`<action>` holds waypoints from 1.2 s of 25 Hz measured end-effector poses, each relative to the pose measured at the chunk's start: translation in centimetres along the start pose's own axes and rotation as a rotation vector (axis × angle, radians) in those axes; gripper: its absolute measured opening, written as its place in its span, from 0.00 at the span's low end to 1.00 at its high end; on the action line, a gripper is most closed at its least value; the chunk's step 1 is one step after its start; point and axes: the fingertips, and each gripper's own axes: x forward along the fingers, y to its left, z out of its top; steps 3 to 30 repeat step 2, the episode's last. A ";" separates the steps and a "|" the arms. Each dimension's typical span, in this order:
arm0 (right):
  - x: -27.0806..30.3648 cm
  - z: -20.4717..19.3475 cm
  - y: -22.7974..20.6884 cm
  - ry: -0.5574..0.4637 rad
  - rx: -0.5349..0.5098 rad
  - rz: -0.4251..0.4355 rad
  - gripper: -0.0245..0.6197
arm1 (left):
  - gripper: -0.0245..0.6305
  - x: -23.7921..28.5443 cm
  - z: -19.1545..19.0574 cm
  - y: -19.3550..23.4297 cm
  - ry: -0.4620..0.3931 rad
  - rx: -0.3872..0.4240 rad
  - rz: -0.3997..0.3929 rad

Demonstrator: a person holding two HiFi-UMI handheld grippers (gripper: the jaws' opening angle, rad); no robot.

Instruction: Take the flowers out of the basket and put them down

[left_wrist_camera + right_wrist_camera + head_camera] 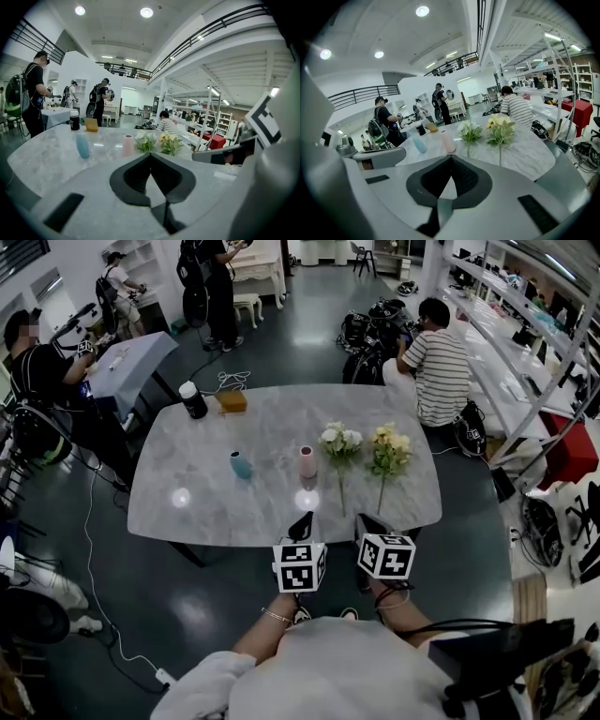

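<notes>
Two bunches of flowers lie on the grey marble table (187, 512), stems toward me: a white bunch (340, 440) (469, 132) and a yellow bunch (389, 448) (500, 129). Left of them stand a pink vase (307, 462) (128, 145) and a blue vase (241, 464) (82, 146). No basket is in view. My left gripper (302, 519) (150, 153) and right gripper (368, 520) (450, 156) hover side by side at the table's near edge, a short way from the stems. Both are shut with nothing between their jaws.
A black bottle with a white cap (193, 399) and a tan box (232, 401) stand at the table's far left. A person in a striped shirt (438, 362) sits beyond the far right corner. Other people stand at the back left. Cables lie on the floor.
</notes>
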 end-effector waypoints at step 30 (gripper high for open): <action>0.0 -0.3 0.0 0.002 -0.002 0.003 0.05 | 0.05 0.0 -0.2 0.0 0.000 0.001 0.002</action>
